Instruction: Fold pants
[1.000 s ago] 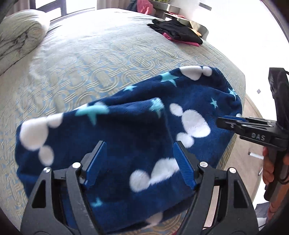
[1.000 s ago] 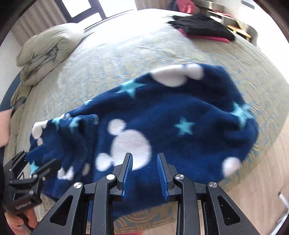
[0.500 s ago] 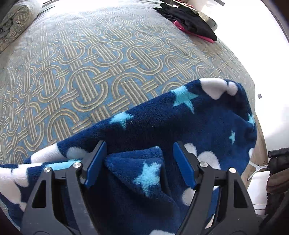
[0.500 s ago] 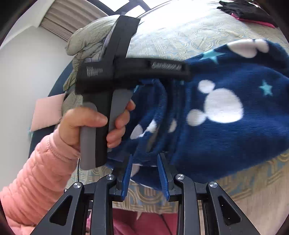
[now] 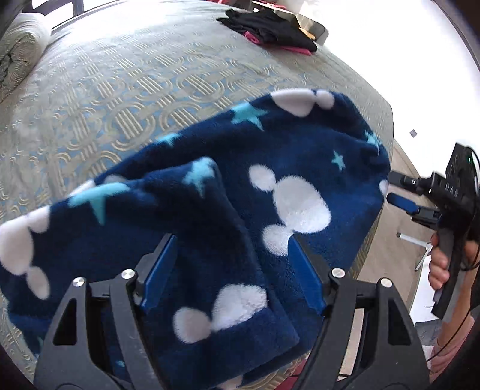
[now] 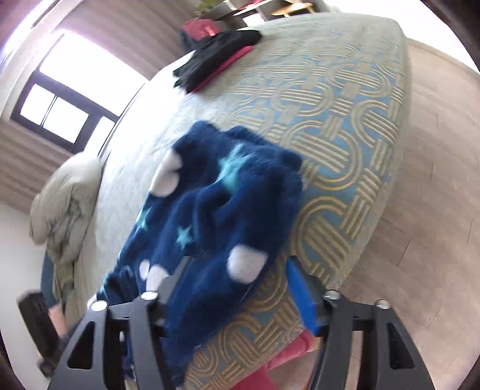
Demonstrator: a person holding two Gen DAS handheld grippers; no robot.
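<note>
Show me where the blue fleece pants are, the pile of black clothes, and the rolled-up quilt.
blue fleece pants (image 5: pixel 300 168), left wrist view, on the flat navy fleece above the big white patch.
pile of black clothes (image 5: pixel 270 25), left wrist view, on the top black garment.
rolled-up quilt (image 6: pixel 66 204), right wrist view, on its pale bundled side.

The left gripper (image 5: pixel 231 267) had black arms, blue pads and shiny round screws. The right gripper (image 5: pixel 399 192) was black too, with a thin black cable, and the person wore a pink sleeve (image 5: pixel 450 348).

pants (image 5: pixel 228 192): folded on bed (image 5: pixel 120 90) | left tongs (image 5: pixel 232 270): spread, straddling fold
</note>
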